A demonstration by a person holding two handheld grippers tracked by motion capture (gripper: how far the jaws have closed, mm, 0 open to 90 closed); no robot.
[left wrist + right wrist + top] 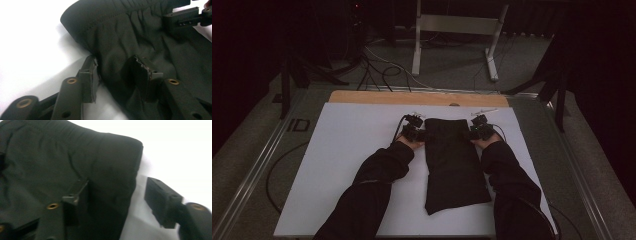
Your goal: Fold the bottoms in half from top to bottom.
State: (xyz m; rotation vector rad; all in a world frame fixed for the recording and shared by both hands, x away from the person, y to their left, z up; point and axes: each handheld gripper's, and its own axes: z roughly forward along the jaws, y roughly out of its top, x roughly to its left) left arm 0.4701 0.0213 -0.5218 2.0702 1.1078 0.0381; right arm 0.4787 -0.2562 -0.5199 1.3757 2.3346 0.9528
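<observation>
Two black jaws of the left gripper [117, 72] are seen partly closed astride the side edge of a black garment [140, 42]; one pad is set just against the hem from the white side and the other is laid on the cloth, though a firm pinch cannot be confirmed. The right gripper [117, 200] is held wider: one jaw is pressed onto the fabric, the other is kept clear of it over the white sheet [180, 152], so nothing is clamped there. From above, the garment is found lying flat, folded lengthwise, at the middle of the sheet, its gathered waistband farthest from the person, with a gripper placed at each upper corner.
</observation>
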